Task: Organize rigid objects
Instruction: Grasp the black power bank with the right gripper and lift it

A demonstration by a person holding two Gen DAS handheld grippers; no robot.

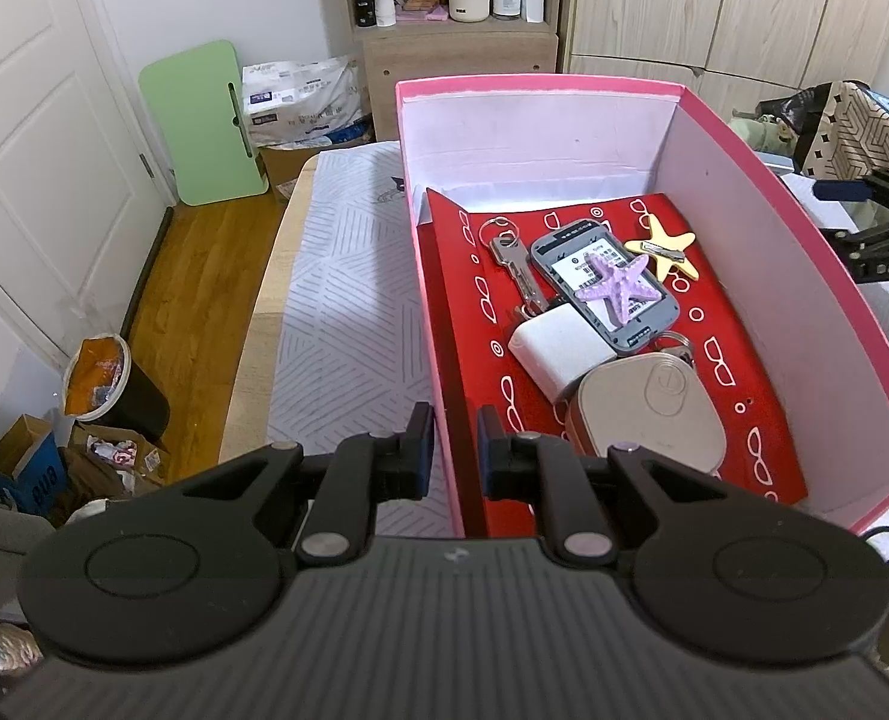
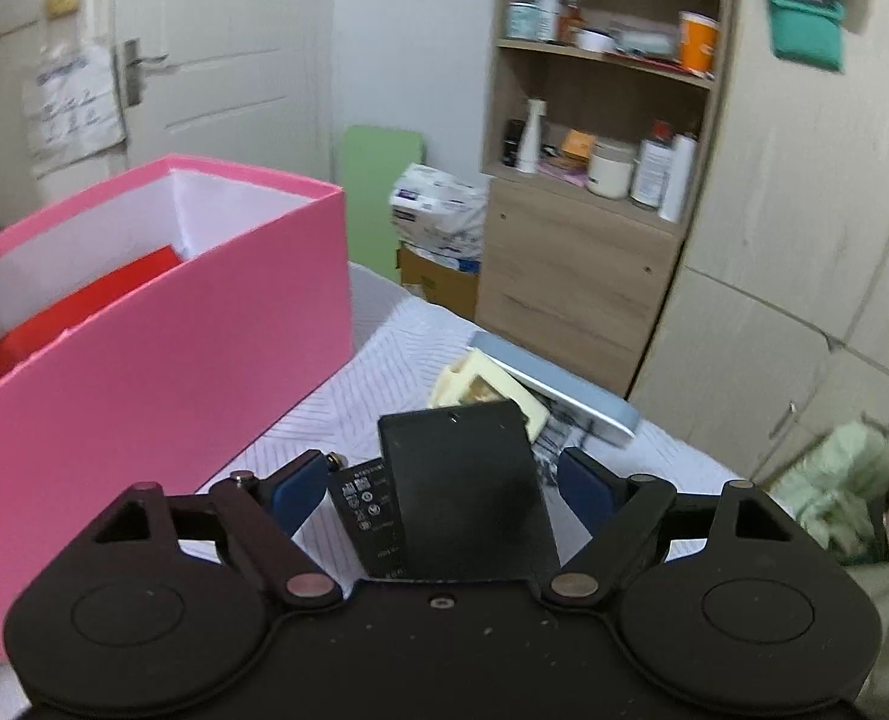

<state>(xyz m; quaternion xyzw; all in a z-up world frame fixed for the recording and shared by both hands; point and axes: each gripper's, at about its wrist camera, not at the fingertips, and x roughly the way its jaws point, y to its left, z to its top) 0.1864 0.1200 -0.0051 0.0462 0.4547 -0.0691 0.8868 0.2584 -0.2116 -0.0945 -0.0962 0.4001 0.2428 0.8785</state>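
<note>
Where patterned cloth (image 1: 348, 276) spreads; wooden floor (image 1: 204, 276) beyond

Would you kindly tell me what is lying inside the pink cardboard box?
Inside the pink cardboard box, on a red patterned sheet: silver keys, grey phone topped by a purple starfish, yellow starfish clip, white charger, beige case. Anything beneath them is covered.

A home bedroom is shown. A white panelled door (image 1: 42, 138) with a lever handle (image 2: 138, 69) is set beside a wood-laminate floor (image 1: 204, 276). Tall pale wardrobe doors (image 1: 714, 0) are seen next to an open shelf unit (image 2: 600, 90) stocked with bottles, jars and toiletries. A folded green board (image 1: 204, 120) is leaned against the wall, and a lined waste bin (image 1: 111, 390) is stood on the floor among cardboard boxes.
</note>
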